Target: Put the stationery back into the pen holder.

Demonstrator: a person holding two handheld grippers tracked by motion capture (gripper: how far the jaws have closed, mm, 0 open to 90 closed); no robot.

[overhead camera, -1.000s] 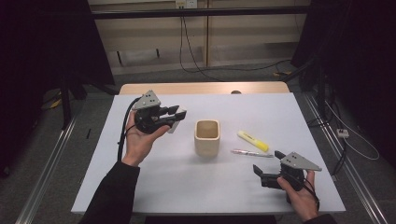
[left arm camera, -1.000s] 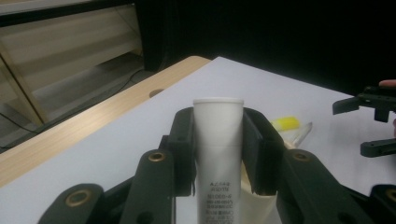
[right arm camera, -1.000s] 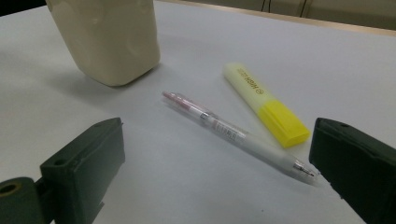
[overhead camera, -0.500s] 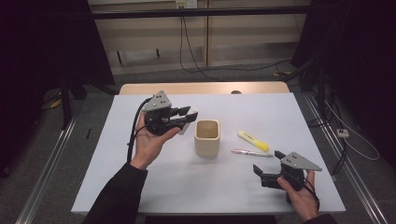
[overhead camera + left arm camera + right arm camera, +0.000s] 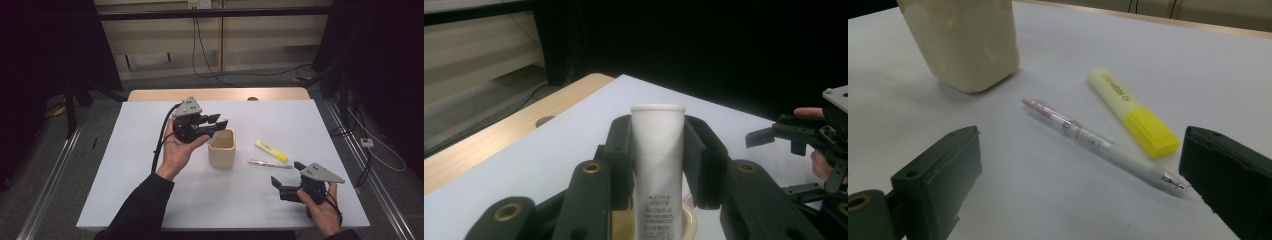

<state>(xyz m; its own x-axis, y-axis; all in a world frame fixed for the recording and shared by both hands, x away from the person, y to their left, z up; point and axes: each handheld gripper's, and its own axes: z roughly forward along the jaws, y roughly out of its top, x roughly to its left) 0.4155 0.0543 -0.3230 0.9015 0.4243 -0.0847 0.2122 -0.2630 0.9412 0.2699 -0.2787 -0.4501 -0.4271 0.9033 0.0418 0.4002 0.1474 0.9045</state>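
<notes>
The left gripper (image 5: 218, 122) sits left of centre in the high view, raised above the table (image 5: 150, 200) with its jaw tips at the near-left rim of the beige cup (image 5: 222, 148). In the left gripper view, a white tube (image 5: 657, 165) with a flat white cap stands upright in the centre of the frame, clamped between the two black jaws; the pads press on both of its sides, so this gripper is grasping the tube. The lower end of the tube, which carries small printed text, lies over the beige rim of the cup visible at the bottom centre of that frame; whether the tube touches the cup cannot be determined. The right gripper (image 5: 280, 187) rests low at the lower right of the high view, well apart from the cup. In the right gripper view its jaws stand wide apart at the lower left and lower right corners, released and holding nothing. Between and beyond them lies a clear pen (image 5: 1100, 146) on the table, diagonal across the centre, with a yellow highlighter (image 5: 1133, 112) just beside it toward the upper right. The cup occupies the upper left of that frame.
</notes>
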